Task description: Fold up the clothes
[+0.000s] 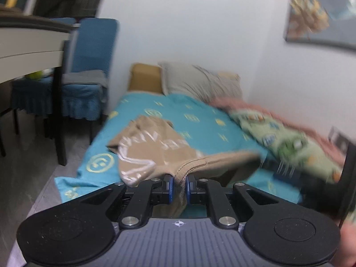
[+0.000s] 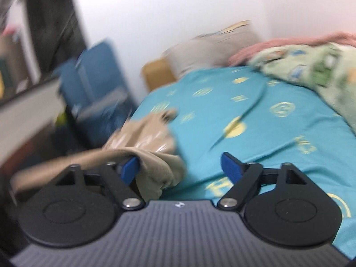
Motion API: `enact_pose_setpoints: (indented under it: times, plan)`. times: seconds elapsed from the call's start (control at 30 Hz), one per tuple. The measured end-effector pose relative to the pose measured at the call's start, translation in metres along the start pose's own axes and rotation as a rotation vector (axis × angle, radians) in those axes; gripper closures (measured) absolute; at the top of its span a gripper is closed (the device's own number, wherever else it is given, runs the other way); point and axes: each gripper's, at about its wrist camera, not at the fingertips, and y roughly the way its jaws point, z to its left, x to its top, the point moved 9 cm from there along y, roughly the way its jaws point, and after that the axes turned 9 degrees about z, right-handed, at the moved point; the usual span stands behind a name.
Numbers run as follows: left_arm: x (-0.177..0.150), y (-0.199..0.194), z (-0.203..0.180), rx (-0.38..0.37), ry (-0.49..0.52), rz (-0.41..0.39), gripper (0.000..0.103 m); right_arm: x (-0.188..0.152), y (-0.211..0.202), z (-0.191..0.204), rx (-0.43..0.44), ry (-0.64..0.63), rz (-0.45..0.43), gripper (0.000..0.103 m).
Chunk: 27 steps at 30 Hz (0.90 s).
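Beside the tan garment (image 1: 155,146), a green quilt (image 1: 289,142) crowds the bed (image 1: 200,120)

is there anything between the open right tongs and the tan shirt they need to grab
Nothing visible stands in the way. The right tongs are open, and the tan shirt already bunches against their left finger, with only teal bedsheet showing in the rest of the gap. The left tongs are shut on the shirt's hem.

No text can be read: the white lettering on the tan shirt (image 1: 153,153) is crumpled and blurred, and the yellow emblems on the teal sheet (image 1: 207,120) stay illegible.
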Motion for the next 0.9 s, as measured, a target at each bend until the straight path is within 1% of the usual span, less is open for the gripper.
enact_pose_setpoints:
  times: [0.1,0.13,0.23,0.3,0.4,0.43,0.53,0.6,0.63,0.77,0.83,0.9]
  plan:
    - [-0.009,0.011,-0.014,-0.015,0.071,0.036,0.092,-0.001,0.0,-0.016,-0.08,0.009,0.04,0.017]
    - [-0.011,0.013,-0.014,-0.019,0.075,0.042,0.092,-0.003,0.002,-0.02,-0.106,0.002,0.064,0.017]
    - [-0.012,0.016,-0.01,-0.034,0.046,0.046,0.092,-0.016,0.009,-0.024,-0.17,-0.059,0.164,0.017]
    - [-0.01,0.014,-0.002,-0.043,0.0,0.038,0.092,-0.022,0.014,-0.021,-0.166,-0.094,0.204,0.017]
    - [-0.005,0.01,0.013,-0.057,-0.091,0.021,0.092,-0.035,0.02,-0.009,-0.138,-0.167,0.267,0.017]
    - [-0.003,0.008,0.018,-0.058,-0.116,0.017,0.092,-0.039,0.02,-0.002,-0.12,-0.204,0.272,0.017]
    - [0.001,0.007,0.028,-0.062,-0.173,0.01,0.092,-0.046,0.017,0.027,-0.045,-0.329,0.257,0.017]
    - [0.002,0.007,0.031,-0.064,-0.189,0.009,0.092,-0.052,0.014,0.045,0.006,-0.422,0.243,0.017]
    - [0.002,0.007,0.031,-0.064,-0.189,0.01,0.092,-0.056,0.012,0.054,0.017,-0.478,0.232,0.017]
    - [0.001,0.007,0.026,-0.066,-0.169,0.011,0.092,-0.071,0.008,0.084,0.004,-0.697,0.152,0.017]
    - [0.0,0.007,0.023,-0.068,-0.155,0.012,0.092,-0.074,0.011,0.095,-0.022,-0.769,0.102,0.017]
    - [-0.002,0.007,0.02,-0.06,-0.14,0.015,0.092,-0.073,0.017,0.096,-0.072,-0.801,0.059,0.017]
